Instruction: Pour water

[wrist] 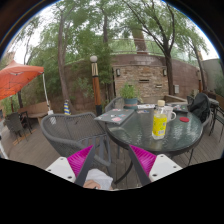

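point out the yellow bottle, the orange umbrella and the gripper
yellow bottle (159, 123), gripper view, on its yellow body
orange umbrella (17, 77), gripper view, on its canopy
gripper (112, 160), gripper view, open, midway between its fingertips

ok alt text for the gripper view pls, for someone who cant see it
The open tongs, empty, point at a glass patio table holding a yellow bottle and a white cup. A grey chair stands just beyond the pads, with an orange umbrella, a brick wall and trees behind.
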Motion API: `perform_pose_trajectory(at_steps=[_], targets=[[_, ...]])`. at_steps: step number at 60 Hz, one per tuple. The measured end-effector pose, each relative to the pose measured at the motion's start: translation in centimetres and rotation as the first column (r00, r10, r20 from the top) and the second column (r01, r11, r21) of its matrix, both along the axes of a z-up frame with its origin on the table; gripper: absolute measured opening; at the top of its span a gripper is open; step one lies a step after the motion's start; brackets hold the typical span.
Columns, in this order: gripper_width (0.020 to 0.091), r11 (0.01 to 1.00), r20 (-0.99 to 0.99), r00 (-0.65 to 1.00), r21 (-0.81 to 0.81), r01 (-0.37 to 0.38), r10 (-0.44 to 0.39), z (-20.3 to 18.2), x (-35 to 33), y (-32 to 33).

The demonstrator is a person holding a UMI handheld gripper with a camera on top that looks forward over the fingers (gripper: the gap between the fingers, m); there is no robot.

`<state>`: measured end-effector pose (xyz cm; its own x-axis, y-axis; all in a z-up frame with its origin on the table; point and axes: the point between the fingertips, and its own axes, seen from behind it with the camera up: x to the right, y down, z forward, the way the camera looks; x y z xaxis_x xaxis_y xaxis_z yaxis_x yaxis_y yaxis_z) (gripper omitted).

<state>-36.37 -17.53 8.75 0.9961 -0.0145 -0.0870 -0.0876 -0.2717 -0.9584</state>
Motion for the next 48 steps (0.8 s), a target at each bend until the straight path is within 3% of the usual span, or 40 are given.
perform_pose_trajectory(at_steps=[12, 23, 37, 48], targets=[[0.0798, 0.999, 0.022, 0.998, 0.002, 0.052, -0.052, -0.4, 3.6, 1.0], [0.0801, 0.981, 0.079, 0.98, 0.076, 0.178, -0.184, 0.3, 12.2, 4.3], [0.0795, 0.953, 0.135, 0.947, 0.119, 0.277, -0.292, 0.7, 21.1, 11.9], [0.0786, 0.957, 0.138, 0.95, 0.123, 0.263, -0.279, -0.9, 23.2, 18.6]])
